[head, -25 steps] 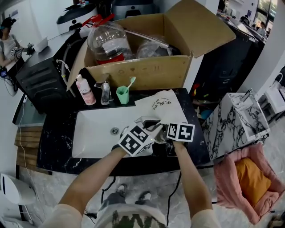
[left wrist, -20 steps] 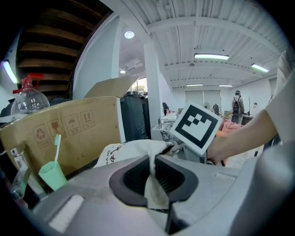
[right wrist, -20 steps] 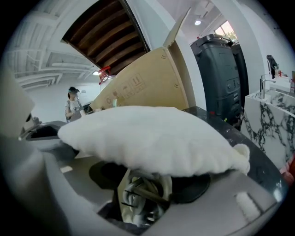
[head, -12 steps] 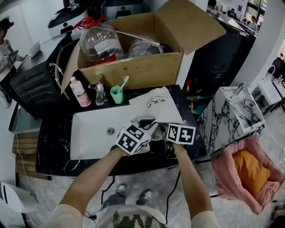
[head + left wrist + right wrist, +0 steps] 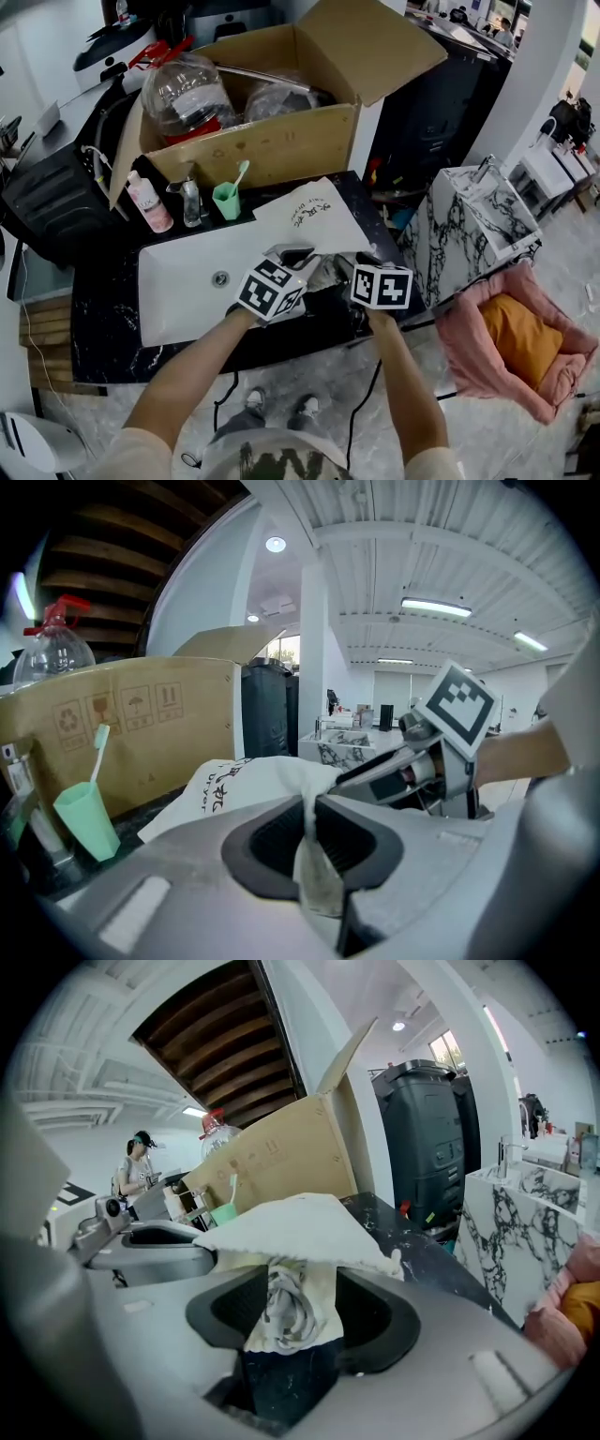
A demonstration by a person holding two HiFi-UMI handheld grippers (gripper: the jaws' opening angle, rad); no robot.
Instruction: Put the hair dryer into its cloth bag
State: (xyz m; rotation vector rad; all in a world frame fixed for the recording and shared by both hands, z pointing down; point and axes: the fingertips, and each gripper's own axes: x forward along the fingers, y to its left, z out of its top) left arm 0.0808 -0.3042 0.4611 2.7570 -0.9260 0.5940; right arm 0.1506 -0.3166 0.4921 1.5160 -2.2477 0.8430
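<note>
Pinches a thin fold of the cloth bag (image 5: 314,217) in the tightly closed fingers of the left gripper (image 5: 312,822). Grips the bunched bag edge, together with a coil of grey cord (image 5: 281,1309), in the wider-set fingers of the right gripper (image 5: 292,1293), just now closing inward, with cloth touching both pads. Brings both pairs of fingertips near each other on the same bag edge. Leaves the rest of the bag spread ahead of the fingertips on the black tabletop (image 5: 108,300), beside the white sink (image 5: 187,281). Shows a green cup (image 5: 226,200) and a cardboard box (image 5: 272,145) farther ahead, left of the left fingers. Cannot make out the hair dryer itself in any view.
</note>
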